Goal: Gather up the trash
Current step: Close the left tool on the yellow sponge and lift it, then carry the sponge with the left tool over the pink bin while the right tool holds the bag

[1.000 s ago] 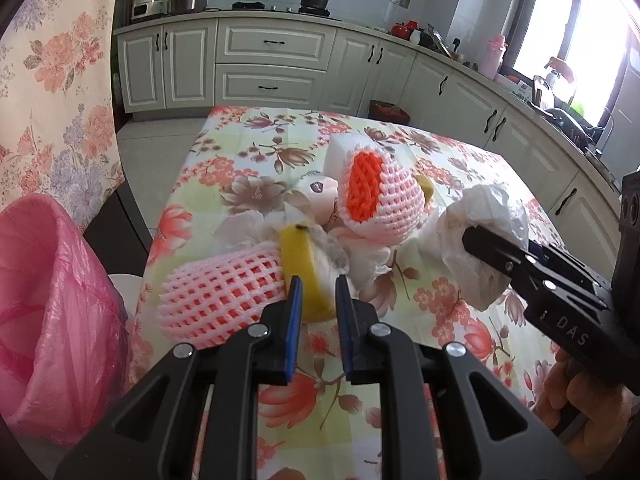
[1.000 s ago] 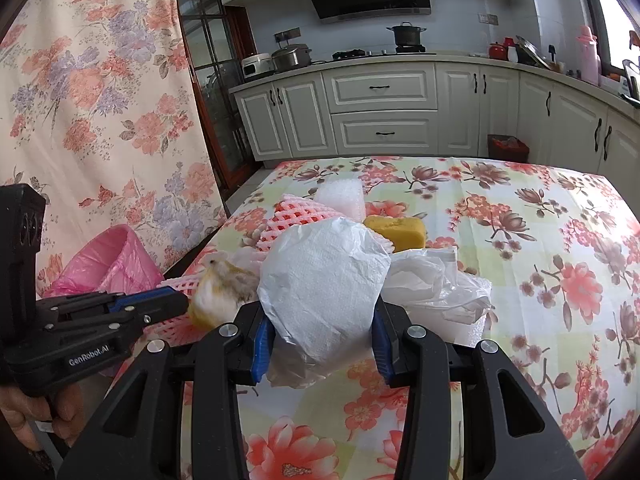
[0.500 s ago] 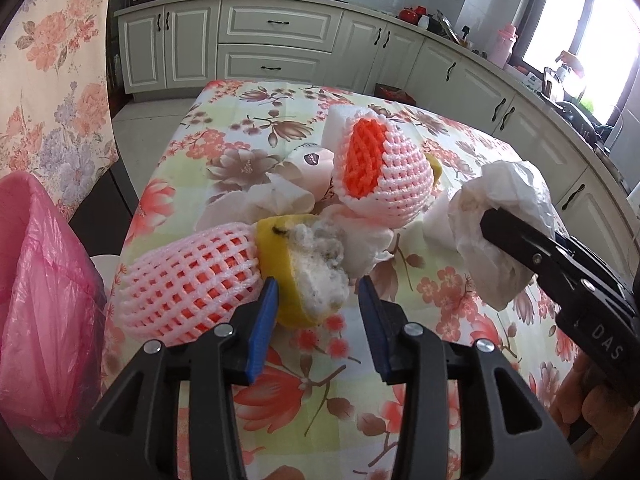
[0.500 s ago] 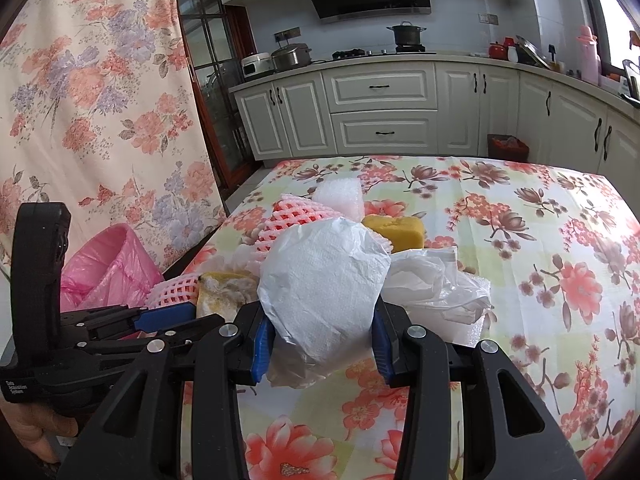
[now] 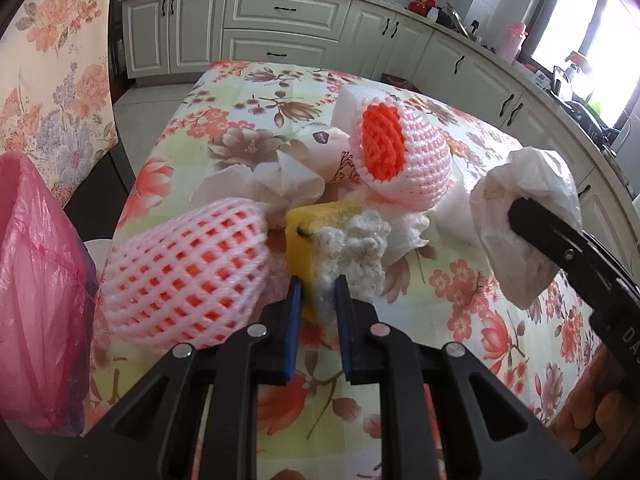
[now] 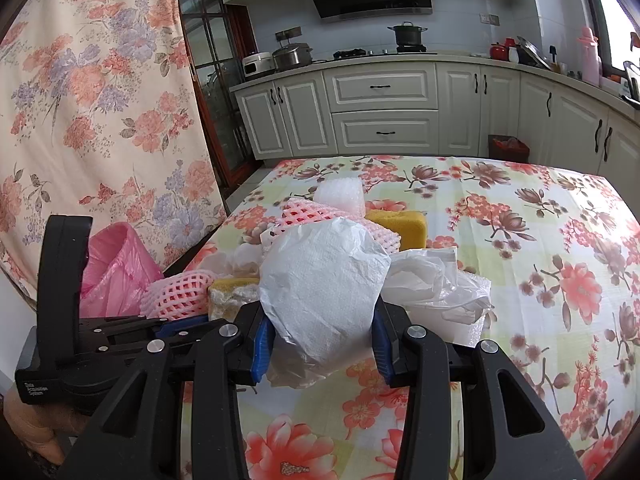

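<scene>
Trash is piled on the table [image 5: 248, 92]. A second sponge [image 6: 398, 222] is shown only by the right view. A tissue wad [image 6: 324, 292] is pinched by the right tool [image 6: 322, 346], a yellow sponge [image 5: 308, 248] by the left tool [image 5: 318, 300].

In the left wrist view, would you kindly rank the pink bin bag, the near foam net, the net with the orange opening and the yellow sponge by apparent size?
1. Pink bin bag, cut off by the frame.
2. Near foam net.
3. Net with the orange opening, though it lies farther off, so its true rank is unsure.
4. Yellow sponge.
</scene>
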Tool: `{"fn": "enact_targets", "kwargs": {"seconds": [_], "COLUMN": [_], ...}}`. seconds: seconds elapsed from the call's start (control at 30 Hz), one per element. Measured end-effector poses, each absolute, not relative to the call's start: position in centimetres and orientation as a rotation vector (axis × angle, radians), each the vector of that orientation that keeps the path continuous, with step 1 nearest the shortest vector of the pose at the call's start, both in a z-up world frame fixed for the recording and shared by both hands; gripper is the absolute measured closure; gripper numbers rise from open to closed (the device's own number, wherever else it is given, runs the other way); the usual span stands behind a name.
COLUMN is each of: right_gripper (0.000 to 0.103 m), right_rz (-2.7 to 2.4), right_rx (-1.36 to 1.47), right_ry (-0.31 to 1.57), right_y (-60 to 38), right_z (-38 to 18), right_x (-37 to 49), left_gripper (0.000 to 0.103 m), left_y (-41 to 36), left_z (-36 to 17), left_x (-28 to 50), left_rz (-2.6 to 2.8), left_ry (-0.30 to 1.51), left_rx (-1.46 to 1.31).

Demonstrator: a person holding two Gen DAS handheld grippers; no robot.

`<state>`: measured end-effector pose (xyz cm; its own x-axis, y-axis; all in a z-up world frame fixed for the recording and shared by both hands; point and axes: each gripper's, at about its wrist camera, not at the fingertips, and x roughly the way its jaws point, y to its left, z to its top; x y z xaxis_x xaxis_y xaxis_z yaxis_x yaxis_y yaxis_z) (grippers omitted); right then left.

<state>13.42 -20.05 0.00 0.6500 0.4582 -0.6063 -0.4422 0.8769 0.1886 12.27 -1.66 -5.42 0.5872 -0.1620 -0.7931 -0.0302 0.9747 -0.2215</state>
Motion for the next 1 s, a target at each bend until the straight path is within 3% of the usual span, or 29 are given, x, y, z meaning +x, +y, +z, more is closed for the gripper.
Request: {"fn": "enact_targets", "kwargs": {"seconds": [1.0], "right_gripper": [0.063], "right_rz": [0.546], "right_rx": [-0.035], "right_ry": [0.634], "right_y": [-17.0], "right_z": [3.7], "right_x": [11.2], "left_gripper": [0.087], "left_y": [4.4], "left_z": [5.1], "left_x": [4.5], "left_rz": [-0.006], "left_ry": [0.683], "left_rx": [-0.236]}}
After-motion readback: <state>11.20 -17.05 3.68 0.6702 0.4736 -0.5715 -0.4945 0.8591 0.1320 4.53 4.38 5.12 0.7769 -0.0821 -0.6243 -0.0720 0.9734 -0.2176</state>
